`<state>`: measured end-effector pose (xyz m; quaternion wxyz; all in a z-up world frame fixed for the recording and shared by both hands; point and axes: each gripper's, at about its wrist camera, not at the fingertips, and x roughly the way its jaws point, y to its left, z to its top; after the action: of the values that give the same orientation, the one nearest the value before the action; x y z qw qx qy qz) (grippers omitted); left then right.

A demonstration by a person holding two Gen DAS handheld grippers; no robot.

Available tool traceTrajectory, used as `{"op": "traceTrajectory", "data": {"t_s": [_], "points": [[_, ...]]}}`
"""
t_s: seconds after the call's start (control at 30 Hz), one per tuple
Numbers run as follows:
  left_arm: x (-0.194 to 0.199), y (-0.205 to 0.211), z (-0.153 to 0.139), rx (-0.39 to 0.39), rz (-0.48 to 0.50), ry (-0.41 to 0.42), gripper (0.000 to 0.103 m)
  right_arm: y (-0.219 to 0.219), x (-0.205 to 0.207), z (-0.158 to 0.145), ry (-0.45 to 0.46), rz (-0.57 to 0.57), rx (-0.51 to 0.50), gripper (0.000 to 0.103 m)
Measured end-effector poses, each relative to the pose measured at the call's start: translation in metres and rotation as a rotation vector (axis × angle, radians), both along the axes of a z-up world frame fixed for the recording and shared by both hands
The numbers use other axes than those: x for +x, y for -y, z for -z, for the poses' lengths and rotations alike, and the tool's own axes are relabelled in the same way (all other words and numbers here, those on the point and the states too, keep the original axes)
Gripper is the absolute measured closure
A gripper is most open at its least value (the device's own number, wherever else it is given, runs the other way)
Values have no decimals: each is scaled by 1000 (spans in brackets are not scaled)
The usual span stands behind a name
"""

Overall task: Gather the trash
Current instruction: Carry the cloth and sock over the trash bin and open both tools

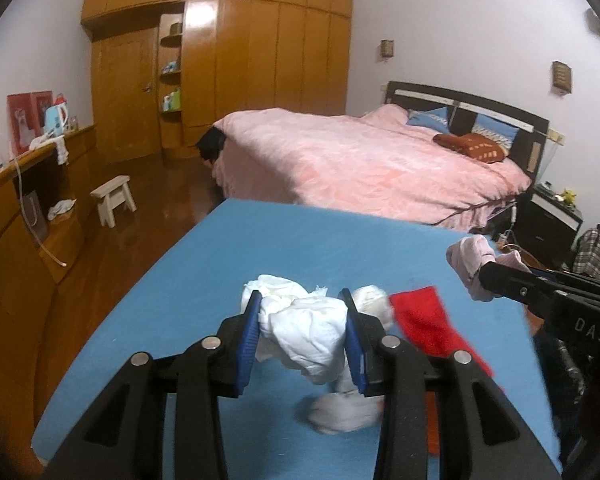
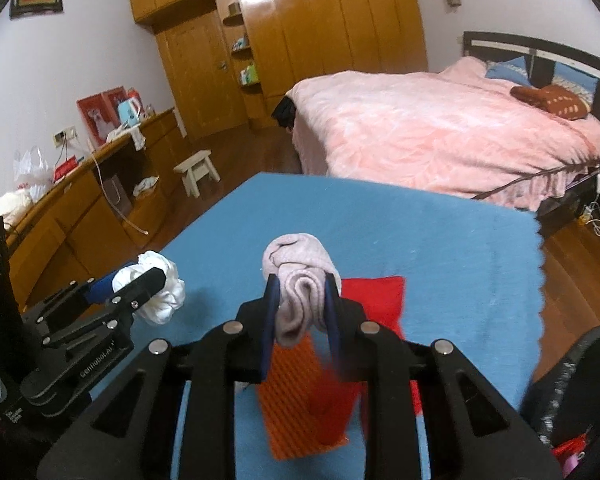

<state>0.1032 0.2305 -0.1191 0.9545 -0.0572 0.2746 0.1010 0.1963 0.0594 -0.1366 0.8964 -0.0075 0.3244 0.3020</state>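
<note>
My left gripper [image 1: 300, 300] is shut on a crumpled white paper wad [image 1: 304, 328], held above the blue-covered table [image 1: 300, 240]. More white wads lie on the cloth below [image 1: 340, 416] and behind it [image 1: 370, 300]. My right gripper [image 2: 301, 284] is shut on a rolled pinkish-grey wad [image 2: 296, 256], also lifted off the table. Under it lie a red sheet [image 2: 376, 296] and an orange ribbed piece [image 2: 292, 392]. The left gripper [image 2: 148, 280] with its white wad [image 2: 164, 300] shows at the left of the right wrist view. The right gripper [image 1: 484, 276] shows at the right of the left wrist view.
A pink-covered bed [image 1: 372, 160] stands beyond the table's far edge. A small white stool [image 1: 114, 198] sits on the wooden floor at the left, beside a long wooden counter [image 1: 28, 208]. A dark rounded object [image 2: 572, 380] is at the table's near right corner.
</note>
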Motion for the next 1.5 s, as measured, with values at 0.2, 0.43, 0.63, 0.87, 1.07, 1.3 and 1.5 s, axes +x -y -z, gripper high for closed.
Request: {"op": "traceTrajectory", "data": {"t_s": [0.2,0.43,0.63,0.87,1.07,1.3,1.5], "points": [[2,38,-20,2,66,41,65,38,-9,-19,40,44,18,82],[5,86,-38,-4,143,75,65,84,-23,-38,80,99,29,82],[6,127,-48,-11,214,93,65,128,-37,-47,102,170,31,82],[9,175,-56,-24,308,107,65,179,-50,-52,122,256,26,82],[10,219,-60,-26,397,115,65,227,-64,-53,133,338,19,82],[9,268,-57,-38,485,106,65,279,-80,-43,123,431,1,82],[8,306,-51,-40,561,93,65,320,-92,-31,104,512,-17,82]]}}
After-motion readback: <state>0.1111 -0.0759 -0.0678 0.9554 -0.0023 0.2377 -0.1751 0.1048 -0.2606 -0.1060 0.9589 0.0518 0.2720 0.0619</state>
